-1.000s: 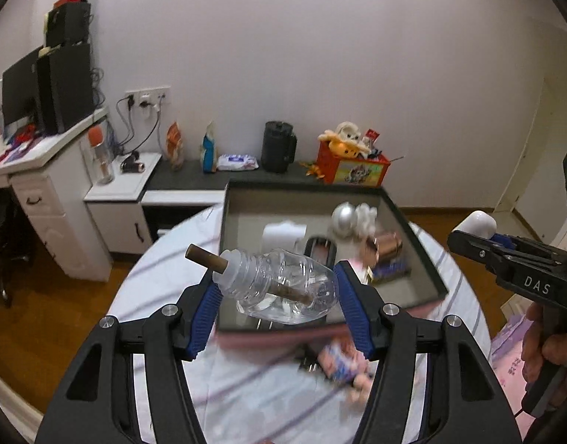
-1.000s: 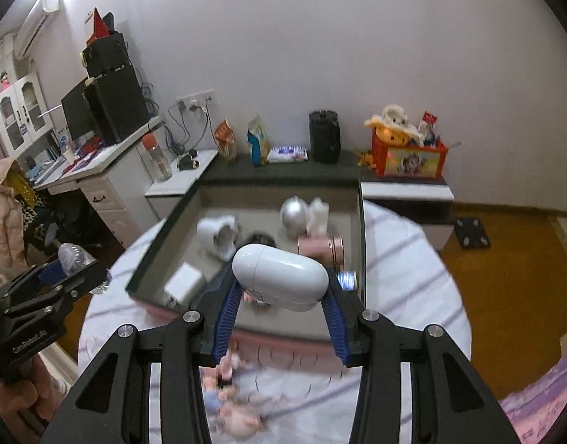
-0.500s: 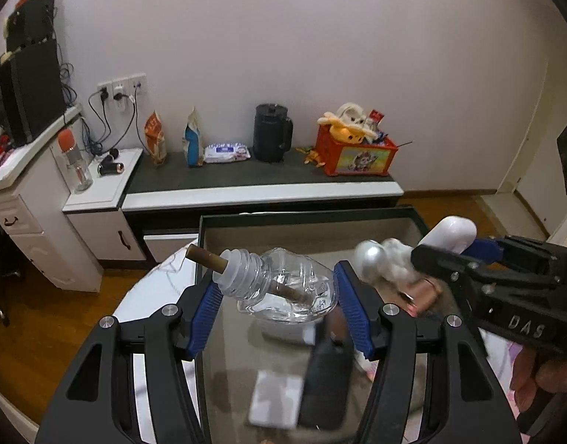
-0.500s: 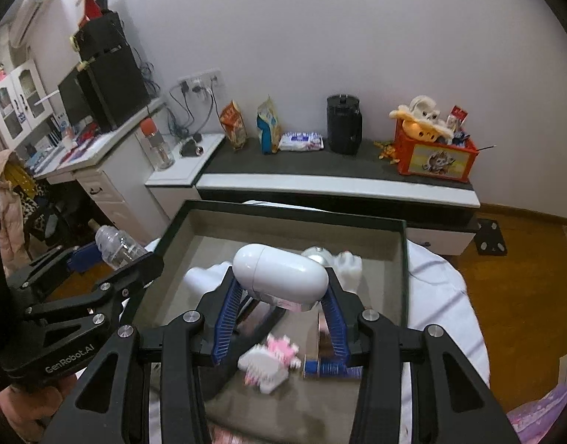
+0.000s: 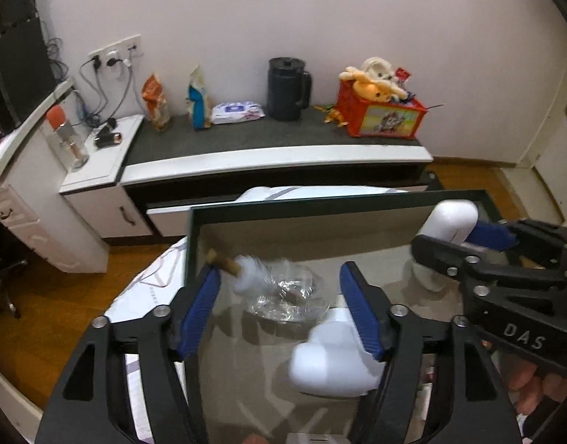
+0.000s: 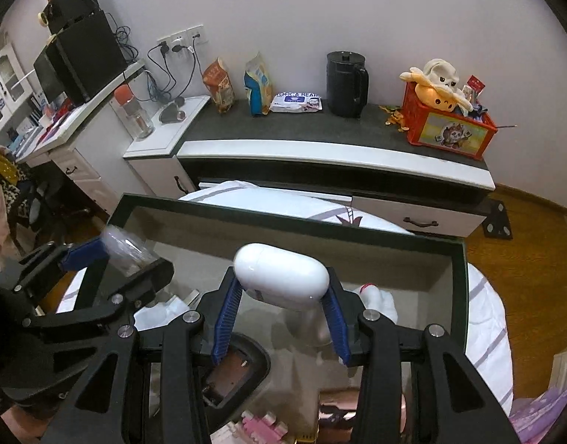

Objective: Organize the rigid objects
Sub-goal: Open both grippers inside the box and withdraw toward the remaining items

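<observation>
Bottle (image 5: 279,288): clear, blurred, between left gripper (image 5: 279,307) pads over tray (image 5: 320,209); long axis across jaws, wick end toward upper left.
L jaws: just been opening, wide; right pad clear of bottle, no grip.
Capsule (image 6: 281,277): white, long axis across right gripper (image 6: 281,318).
R jaws: just been opening; can't tell if pads still press.
Room: cabinet (image 6: 335,155) w/ black jug (image 6: 346,83), white wall.

The clear bottle (image 5: 279,288) is smeared by motion blur, so its contact with the blue pads (image 5: 200,310) cannot be told. A pink block toy (image 6: 261,425) is cut off by the bottom edge. The copper cylinder (image 6: 335,407) lies mostly hidden behind the right gripper (image 6: 281,318).
</observation>
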The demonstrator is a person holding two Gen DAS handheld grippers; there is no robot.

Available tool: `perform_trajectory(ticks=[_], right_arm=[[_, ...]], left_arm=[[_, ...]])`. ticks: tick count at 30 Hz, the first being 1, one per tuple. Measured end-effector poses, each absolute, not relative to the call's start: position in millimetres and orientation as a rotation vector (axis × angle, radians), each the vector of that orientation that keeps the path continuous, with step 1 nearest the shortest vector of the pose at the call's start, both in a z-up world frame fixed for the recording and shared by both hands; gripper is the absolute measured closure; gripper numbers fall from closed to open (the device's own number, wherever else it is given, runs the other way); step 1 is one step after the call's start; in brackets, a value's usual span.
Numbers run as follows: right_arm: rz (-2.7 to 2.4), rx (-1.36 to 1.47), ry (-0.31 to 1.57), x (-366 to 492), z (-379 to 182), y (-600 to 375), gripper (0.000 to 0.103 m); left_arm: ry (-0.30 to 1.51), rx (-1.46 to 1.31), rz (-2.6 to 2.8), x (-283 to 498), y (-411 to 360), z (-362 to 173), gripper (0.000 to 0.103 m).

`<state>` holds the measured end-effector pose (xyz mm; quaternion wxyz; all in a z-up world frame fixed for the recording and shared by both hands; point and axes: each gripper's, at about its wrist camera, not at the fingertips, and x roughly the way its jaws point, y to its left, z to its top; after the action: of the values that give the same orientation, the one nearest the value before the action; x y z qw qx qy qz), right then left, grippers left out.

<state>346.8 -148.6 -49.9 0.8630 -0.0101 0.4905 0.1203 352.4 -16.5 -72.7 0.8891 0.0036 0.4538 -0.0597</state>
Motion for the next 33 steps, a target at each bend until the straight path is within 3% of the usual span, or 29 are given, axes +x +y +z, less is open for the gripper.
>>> perform_trajectory(ticks=[3,5,8,9,33], right_arm=[[0.221,-0.023,1.022,346.3,-52.4,-153.2,0.029],[0.201,-0.011,1.015,345.1,-51.5,-158.1,0.02],[0.199,0.004,1.005,336.6,-46.0,-165.3,0.02],[0.199,0.007,1.0,333.5,-43.3,-167.0,0.018],[0.151,0.037,0.719,89.2,65.8,-196.7,0.015]], left_arm=[[0.939,-0.015,-0.135,348.4,-11.1,-71.3,0.029],[0.935,-0.027,-0.151,342.1,-10.9,-67.5,0.023],[0.902,-0.008,-0.144,324.8,-14.3,-55.5,0.001],[0.878,0.0,-0.139,318.0,-15.3,-50.5,0.0],[0.63,0.001,-0.067,74.7,-18.6,51.1,0.0]])
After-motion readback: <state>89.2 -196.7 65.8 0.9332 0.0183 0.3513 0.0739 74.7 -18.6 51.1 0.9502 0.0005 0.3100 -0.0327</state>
